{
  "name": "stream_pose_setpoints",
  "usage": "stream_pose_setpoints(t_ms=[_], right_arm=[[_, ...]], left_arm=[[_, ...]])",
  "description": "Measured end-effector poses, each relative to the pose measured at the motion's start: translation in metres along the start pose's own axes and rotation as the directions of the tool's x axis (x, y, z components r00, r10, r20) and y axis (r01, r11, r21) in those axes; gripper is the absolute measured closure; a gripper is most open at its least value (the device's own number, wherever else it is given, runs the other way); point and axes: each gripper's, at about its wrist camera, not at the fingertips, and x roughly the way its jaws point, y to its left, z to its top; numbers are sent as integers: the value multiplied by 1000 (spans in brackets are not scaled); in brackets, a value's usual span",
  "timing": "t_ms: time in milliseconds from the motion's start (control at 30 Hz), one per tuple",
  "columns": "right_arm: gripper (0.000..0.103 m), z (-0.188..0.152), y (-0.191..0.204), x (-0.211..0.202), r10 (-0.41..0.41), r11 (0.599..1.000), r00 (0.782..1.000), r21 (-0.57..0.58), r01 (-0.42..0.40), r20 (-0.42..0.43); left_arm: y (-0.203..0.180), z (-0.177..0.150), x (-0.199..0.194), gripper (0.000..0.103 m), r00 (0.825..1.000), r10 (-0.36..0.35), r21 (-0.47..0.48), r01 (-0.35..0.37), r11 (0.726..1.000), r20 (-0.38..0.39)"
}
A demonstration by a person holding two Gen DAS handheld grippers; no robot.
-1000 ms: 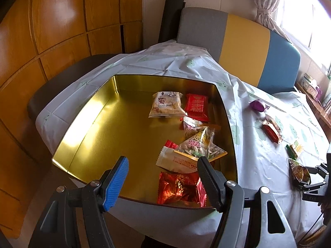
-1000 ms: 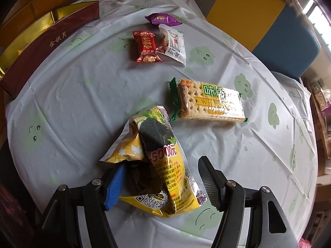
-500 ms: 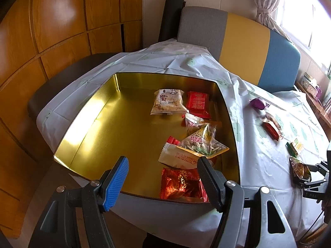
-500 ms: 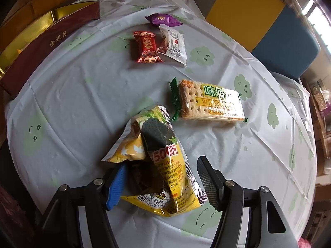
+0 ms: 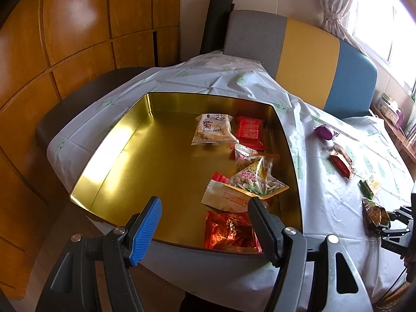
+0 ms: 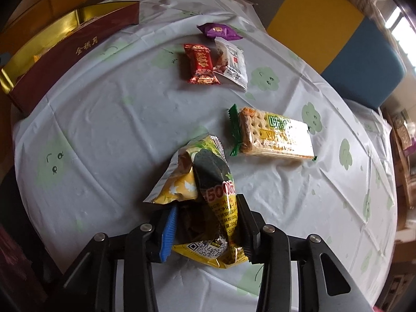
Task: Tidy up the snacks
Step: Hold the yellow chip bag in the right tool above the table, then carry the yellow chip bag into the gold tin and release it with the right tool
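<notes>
In the right wrist view my right gripper (image 6: pixel 206 205) points down at the table, its jaws closing on a yellow snack bag (image 6: pixel 205 171). Both pads press its crumpled lower half. My left gripper (image 5: pixel 204 202) hangs open and empty over the near edge of the gold tin box (image 5: pixel 124 140). Inside the box lie several snacks: a pale packet (image 5: pixel 213 130), a red packet (image 5: pixel 249 130), a clear bag of seeds (image 5: pixel 256 179), a white packet (image 5: pixel 226 197) and a red foil packet (image 5: pixel 228 230).
On the white tablecloth (image 6: pixel 104 119) lie a cracker pack (image 6: pixel 275 135), a red candy (image 6: pixel 201 63), a white packet (image 6: pixel 232 62) and a purple candy (image 6: pixel 219 31). The box's maroon side (image 6: pixel 78 46) stands at far left. A grey, yellow and blue sofa back (image 5: pixel 306 59) rises behind the table.
The right jaws have narrowed from wide apart onto the yellow bag, which now crumples and stands up between them. The left gripper has kept still.
</notes>
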Motion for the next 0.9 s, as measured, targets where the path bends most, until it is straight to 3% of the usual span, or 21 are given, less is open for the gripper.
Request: stream_pose_setpoints(t_ms=[400,500,700,900], right_arm=[[62,12,4,-4,83,990,997,116,-82,-3],[62,18,9,-12,138,977,990,160,-141,31],[62,45,33,-30,260,942,957,187,-280,126],[62,93,79,-51,394,895,897,140,-424,200]], left_arm=[[12,-1,-4,33,1000,13,-12,-13,1000,22],[14,-2,-4,33,1000,16,-17,-15,1000,25],[17,-1,-4,33,999,22,-25,-21,999,33],[18,0,-5,33,999,27,-26,-26,999,30]])
